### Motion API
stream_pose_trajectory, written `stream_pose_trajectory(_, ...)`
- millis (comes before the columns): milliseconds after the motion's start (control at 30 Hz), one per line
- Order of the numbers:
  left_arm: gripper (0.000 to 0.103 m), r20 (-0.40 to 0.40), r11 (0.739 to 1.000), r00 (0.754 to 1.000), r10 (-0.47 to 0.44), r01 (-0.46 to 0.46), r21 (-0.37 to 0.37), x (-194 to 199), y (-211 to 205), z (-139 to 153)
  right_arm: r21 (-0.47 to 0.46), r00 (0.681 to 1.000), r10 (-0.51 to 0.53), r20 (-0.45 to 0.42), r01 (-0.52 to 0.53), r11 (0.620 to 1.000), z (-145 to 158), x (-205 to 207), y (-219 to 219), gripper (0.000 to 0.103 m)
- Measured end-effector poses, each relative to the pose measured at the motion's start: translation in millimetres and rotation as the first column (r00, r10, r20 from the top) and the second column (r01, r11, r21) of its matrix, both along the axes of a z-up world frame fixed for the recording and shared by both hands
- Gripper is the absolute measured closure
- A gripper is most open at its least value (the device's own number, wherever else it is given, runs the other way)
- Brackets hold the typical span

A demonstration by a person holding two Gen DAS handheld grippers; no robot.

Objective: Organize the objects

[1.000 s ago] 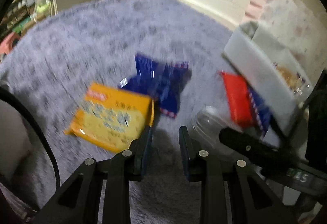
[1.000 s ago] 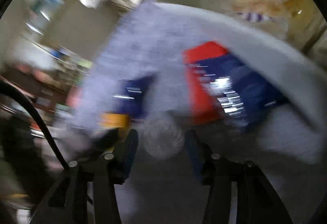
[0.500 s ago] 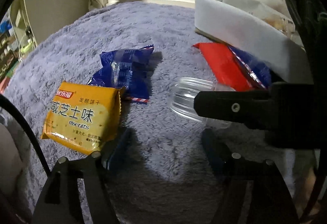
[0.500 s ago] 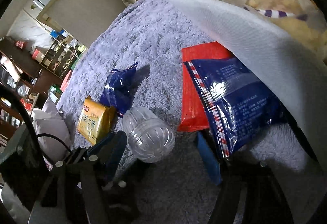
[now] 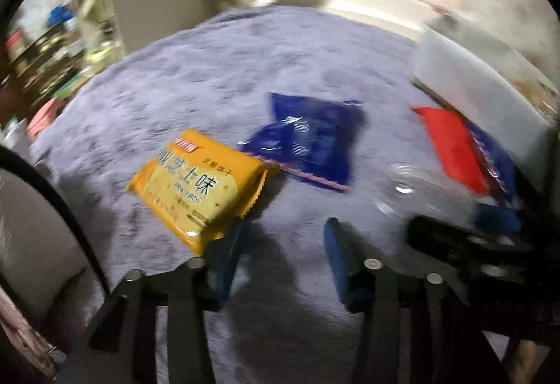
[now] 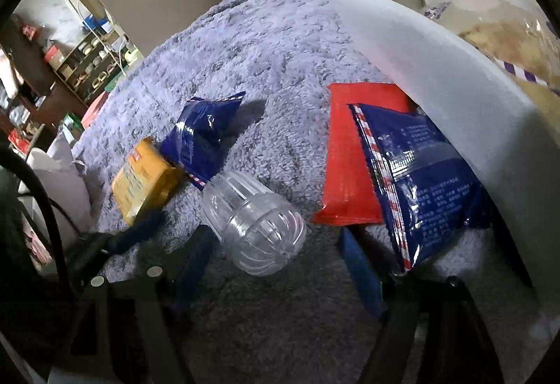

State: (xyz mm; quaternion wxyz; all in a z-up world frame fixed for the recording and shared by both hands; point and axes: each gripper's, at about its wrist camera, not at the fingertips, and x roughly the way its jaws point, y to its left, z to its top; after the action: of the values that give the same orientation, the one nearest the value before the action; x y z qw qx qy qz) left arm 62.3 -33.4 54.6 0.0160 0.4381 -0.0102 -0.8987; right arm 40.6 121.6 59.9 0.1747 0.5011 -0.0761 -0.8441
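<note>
clear plastic bottle point(image 6: 253, 223) lies on its side on the purple rug point(image 6: 266, 44), btwn our right gripper point(image 6: 276, 252) fingers; jaws opening, pads not pressing it. red packet point(image 6: 350, 156) just right of it, w/ a big blue packet point(image 6: 423, 174) overlapping and leaning on the white bin point(image 6: 437, 69). our left gripper point(image 5: 281, 244) jaws closing, nothing btwn them, left finger by the yellow biscuit pack point(image 5: 199, 182). small blue packet point(image 5: 311, 142) touches that pack's far corner.

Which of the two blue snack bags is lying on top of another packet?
The larger blue bag beside the white bin; it overlaps the red packet. The smaller blue bag lies apart.
</note>
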Motion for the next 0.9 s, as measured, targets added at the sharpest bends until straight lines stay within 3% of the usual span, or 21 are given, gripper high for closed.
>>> stream_pose_trajectory(33,0.039,0.024,1.000,1.000,0.012,-0.012,-0.004,-4,-3,-7,0.007,1.000,-0.003,-0.004,0.003,1.000,0,0,-1,0.029)
stream_pose_trajectory(167,0.038,0.002,1.000,1.000,0.017,-0.017,0.003,-2,-3,-10,0.068,0.999,0.009,-0.048,-0.006,0.998,-2,4,-9,0.029)
stream_pose_trajectory(267,0.036,-0.003,0.999,1.000,0.022,-0.022,-0.024,-1,1,-9,0.058,0.999,0.010,-0.052,-0.007,0.998,-5,3,-8,0.029)
stream_pose_trajectory(433,0.036,-0.004,0.999,1.000,0.024,-0.024,0.027,-2,-7,-10,0.053,0.999,0.009,-0.048,-0.007,0.999,-5,2,-8,0.027)
stream_pose_trajectory(900,0.036,-0.003,0.999,1.000,0.026,-0.026,0.035,-3,-10,-10,0.046,0.997,-0.015,-0.077,0.018,0.999,-7,-1,-12,0.019)
